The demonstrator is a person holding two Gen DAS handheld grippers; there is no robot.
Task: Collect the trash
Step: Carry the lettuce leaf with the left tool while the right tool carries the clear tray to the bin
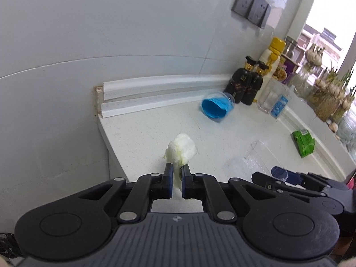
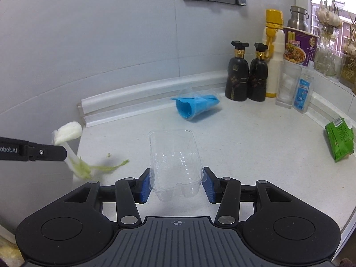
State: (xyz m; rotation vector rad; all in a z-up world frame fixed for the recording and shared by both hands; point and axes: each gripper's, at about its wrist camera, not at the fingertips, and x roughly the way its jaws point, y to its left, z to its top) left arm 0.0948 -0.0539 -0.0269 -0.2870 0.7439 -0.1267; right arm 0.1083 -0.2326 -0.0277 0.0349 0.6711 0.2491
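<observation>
Left gripper (image 1: pixel 176 173) fingers pinch the limp cabbage scrap (image 1: pixel 181 149), right gripper (image 2: pixel 176 183) fingers clamp the clear plastic tray (image 2: pixel 174 155) — either may slip, leaf tearing or tray flexing.

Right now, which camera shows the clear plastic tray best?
The right wrist view: the tray fills the centre between the right gripper's blue pads, its whole outline and dimpled bottom visible. In the left wrist view the tray is a faint glassy shape at the right, its near end hidden behind that gripper.
</observation>
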